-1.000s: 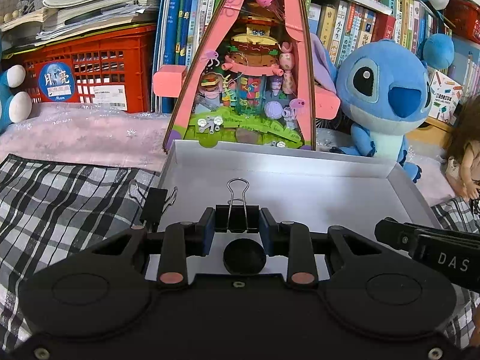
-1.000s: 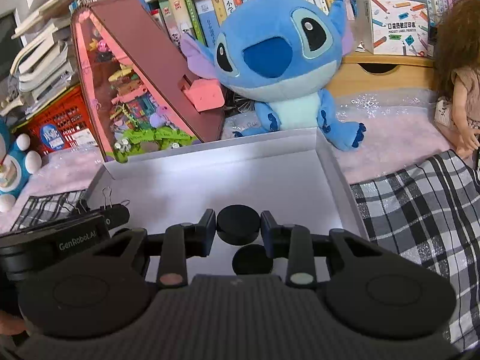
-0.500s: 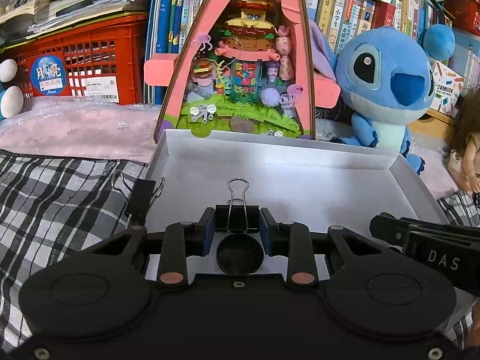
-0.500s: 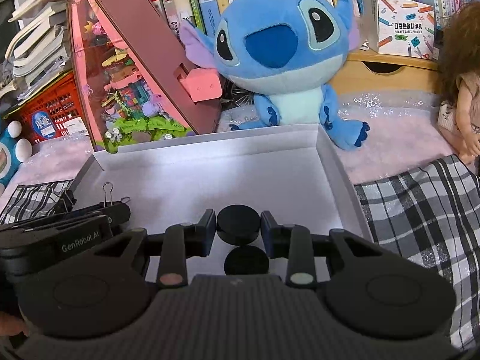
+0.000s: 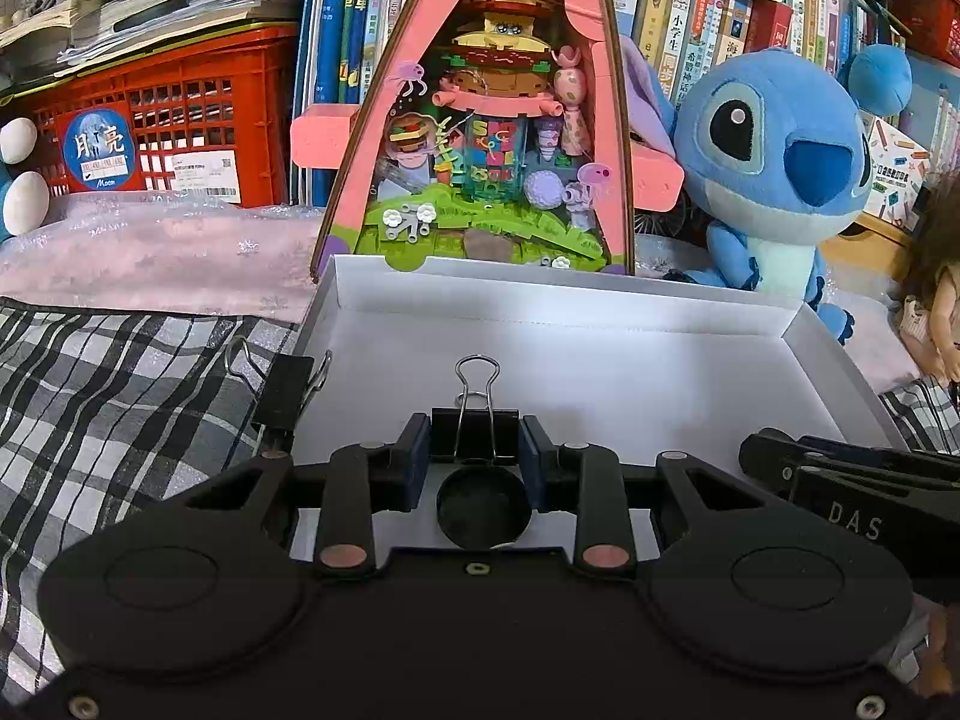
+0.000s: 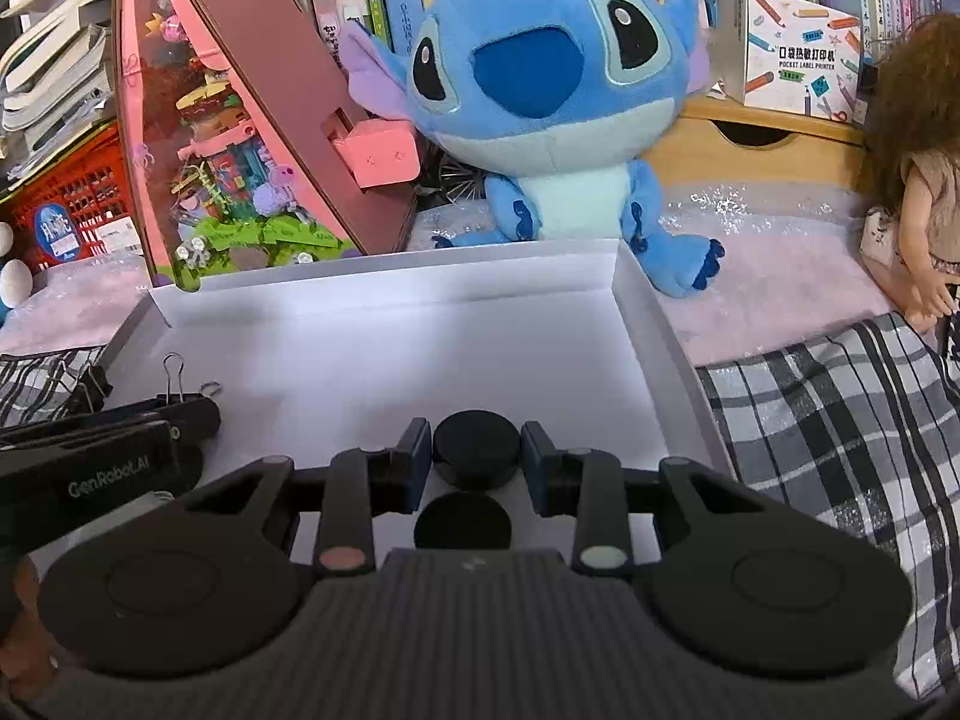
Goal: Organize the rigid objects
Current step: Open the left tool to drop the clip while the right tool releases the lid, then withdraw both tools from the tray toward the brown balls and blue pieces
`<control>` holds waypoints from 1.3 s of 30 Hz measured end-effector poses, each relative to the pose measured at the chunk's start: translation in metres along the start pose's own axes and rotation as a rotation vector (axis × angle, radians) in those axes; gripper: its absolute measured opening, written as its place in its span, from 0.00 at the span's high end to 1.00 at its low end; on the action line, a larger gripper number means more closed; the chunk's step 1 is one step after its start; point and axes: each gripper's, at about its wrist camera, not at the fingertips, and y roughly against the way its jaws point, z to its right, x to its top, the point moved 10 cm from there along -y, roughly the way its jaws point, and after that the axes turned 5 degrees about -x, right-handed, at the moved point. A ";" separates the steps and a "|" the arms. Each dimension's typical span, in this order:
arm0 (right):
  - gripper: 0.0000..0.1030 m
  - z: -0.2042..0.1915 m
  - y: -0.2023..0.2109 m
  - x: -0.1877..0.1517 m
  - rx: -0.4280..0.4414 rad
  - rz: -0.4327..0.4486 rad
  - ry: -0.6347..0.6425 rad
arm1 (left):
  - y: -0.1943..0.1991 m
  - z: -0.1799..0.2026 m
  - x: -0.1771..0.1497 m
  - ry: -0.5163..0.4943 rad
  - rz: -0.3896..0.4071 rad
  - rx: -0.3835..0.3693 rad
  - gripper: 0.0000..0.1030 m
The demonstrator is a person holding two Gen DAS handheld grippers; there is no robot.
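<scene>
My left gripper (image 5: 474, 450) is shut on a black binder clip (image 5: 475, 423), its wire handles pointing away, held over the near part of a white box (image 5: 540, 306). A black disc (image 5: 483, 510) lies in the box just below it. My right gripper (image 6: 476, 456) is shut on a black round disc (image 6: 476, 456) over the same box (image 6: 390, 282). A second black disc (image 6: 462, 522) lies in the box under it. The left gripper and its clip (image 6: 180, 384) show at the left of the right wrist view.
Another black binder clip (image 5: 282, 390) lies on the checked cloth (image 5: 120, 396) against the box's left wall. Behind the box stand a pink triangular toy house (image 5: 480, 120), a blue plush toy (image 5: 774, 180), a red crate (image 5: 180, 120), books and a doll (image 6: 918, 180).
Both grippers have moved forward over the box, each still holding its object. The views have come closer to the toy house and plush.
</scene>
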 end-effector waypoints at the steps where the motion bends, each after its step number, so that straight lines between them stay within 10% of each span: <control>1: 0.61 0.000 0.000 0.000 -0.001 0.000 0.001 | 0.000 0.000 0.000 0.003 0.001 0.000 0.71; 12: 0.60 0.001 0.000 -0.001 0.006 0.005 -0.016 | 0.002 -0.003 0.001 0.017 0.008 -0.002 0.71; 23: 0.42 0.007 0.030 0.008 0.031 0.069 -0.061 | 0.037 -0.005 0.003 0.012 0.071 0.004 0.31; 39: 0.26 0.008 0.106 -0.007 0.107 0.168 -0.031 | 0.114 0.022 -0.016 -0.091 0.140 -0.072 0.19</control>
